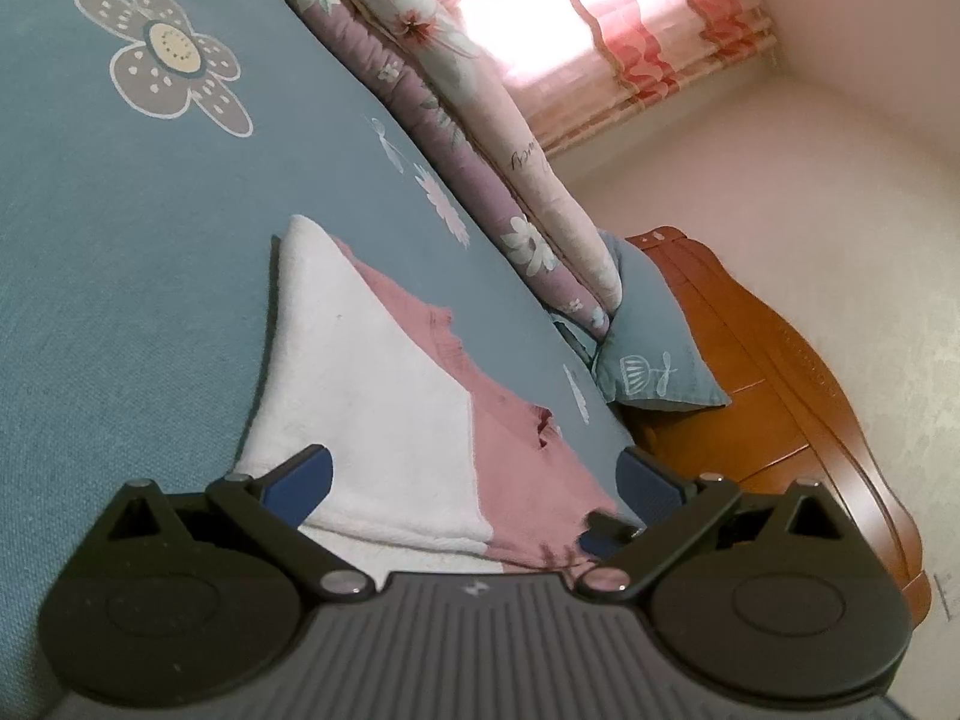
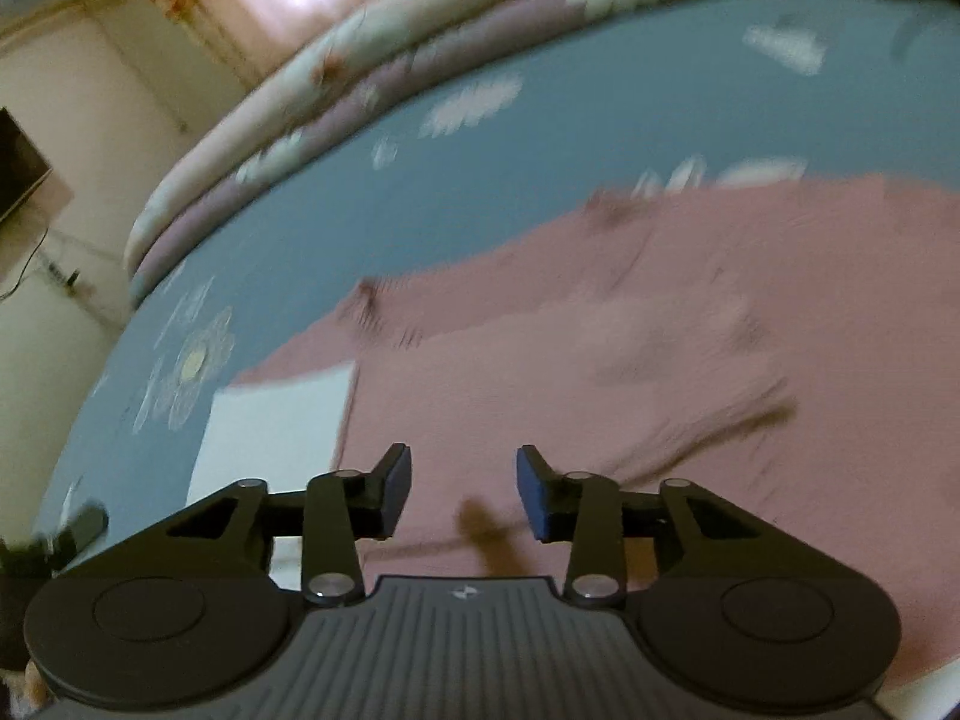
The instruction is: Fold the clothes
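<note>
A pink garment [image 2: 600, 360] with a white panel [image 2: 282, 420] lies spread on the blue flowered bedsheet [image 2: 420, 180]. In the left wrist view the white panel [image 1: 360, 372] and a pink strip [image 1: 516, 456] of the same garment run towards the camera. My left gripper [image 1: 474, 474] stands wide open low over that cloth, its pads apart on either side and pressing nothing. My right gripper [image 2: 465, 480] hovers open above the pink fabric with nothing between its pads. A small black and blue tip [image 1: 606, 531] shows beside my left gripper's right finger; what it belongs to I cannot tell.
A folded floral quilt [image 1: 480, 138] lies along the far side of the bed. A blue pillow [image 1: 648, 348] leans against the wooden bed frame [image 1: 780, 390]. Behind are a curtained window [image 1: 600, 30] and pale walls. A dark screen [image 2: 18, 168] stands at the left.
</note>
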`<state>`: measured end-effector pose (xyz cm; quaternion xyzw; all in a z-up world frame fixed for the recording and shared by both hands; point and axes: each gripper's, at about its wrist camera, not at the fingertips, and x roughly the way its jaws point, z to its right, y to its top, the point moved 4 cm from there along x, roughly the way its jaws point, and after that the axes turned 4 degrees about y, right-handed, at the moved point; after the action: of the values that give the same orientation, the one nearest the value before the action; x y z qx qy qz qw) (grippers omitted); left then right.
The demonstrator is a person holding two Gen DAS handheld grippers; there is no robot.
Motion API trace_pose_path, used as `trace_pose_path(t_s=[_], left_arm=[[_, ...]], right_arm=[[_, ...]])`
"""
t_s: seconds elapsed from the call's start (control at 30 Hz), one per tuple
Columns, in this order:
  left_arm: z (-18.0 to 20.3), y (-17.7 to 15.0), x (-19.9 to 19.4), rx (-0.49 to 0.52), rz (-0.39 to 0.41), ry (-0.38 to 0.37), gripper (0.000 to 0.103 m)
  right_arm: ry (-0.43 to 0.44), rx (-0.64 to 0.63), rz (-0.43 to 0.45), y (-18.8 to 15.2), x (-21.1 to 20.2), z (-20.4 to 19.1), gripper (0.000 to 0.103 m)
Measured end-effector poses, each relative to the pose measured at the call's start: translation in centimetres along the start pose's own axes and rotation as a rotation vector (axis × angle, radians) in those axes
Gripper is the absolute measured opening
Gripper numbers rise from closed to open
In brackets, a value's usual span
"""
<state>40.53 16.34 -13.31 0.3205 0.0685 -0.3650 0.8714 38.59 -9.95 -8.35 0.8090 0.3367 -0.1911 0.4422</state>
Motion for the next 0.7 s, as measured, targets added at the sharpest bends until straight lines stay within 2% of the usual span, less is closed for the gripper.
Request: trace_pose_path(t_s=[0.07, 0.17, 0.27, 0.3, 0.47, 0.57, 0.7], left_arm=[[0.0, 0.0, 0.0, 0.001, 0.001, 0.000, 0.100], [-0.1, 0.0, 0.0, 0.000, 0.001, -0.003, 0.100], [-0.1, 0.0, 0.0, 0.003, 0.001, -0.002, 0.100], [-0.1, 0.0, 0.1, 0.004, 0.001, -0.001, 0.100], [-0.1, -0.1, 0.0, 0.011, 0.000, 0.002, 0.101], [-0.2, -0.1, -0.1, 0.008, 0.003, 0.000, 0.101], [-0.3, -0.1, -0.1, 0.005, 0.005, -0.005, 0.101]], right_arm=[[0.010, 0.026, 0.030, 1.0, -0.1, 0.3, 0.053], [0.000, 0.040, 0.040, 2.0, 1.7, 1.0, 0.053], [-0.066, 0.041, 0.001, 1.8, 3.8, 2.8, 0.052], [-0.063, 0.048, 0.009, 1.7, 3.9, 3.7, 0.050], [-0.072, 0.161, 0.077, 2.6, 1.7, 6.9, 0.050], [-0.103, 0.147, 0.105, 3.2, 0.5, 6.5, 0.056], [-0.063, 0.099, 0.096, 3.5, 1.3, 4.7, 0.061]])
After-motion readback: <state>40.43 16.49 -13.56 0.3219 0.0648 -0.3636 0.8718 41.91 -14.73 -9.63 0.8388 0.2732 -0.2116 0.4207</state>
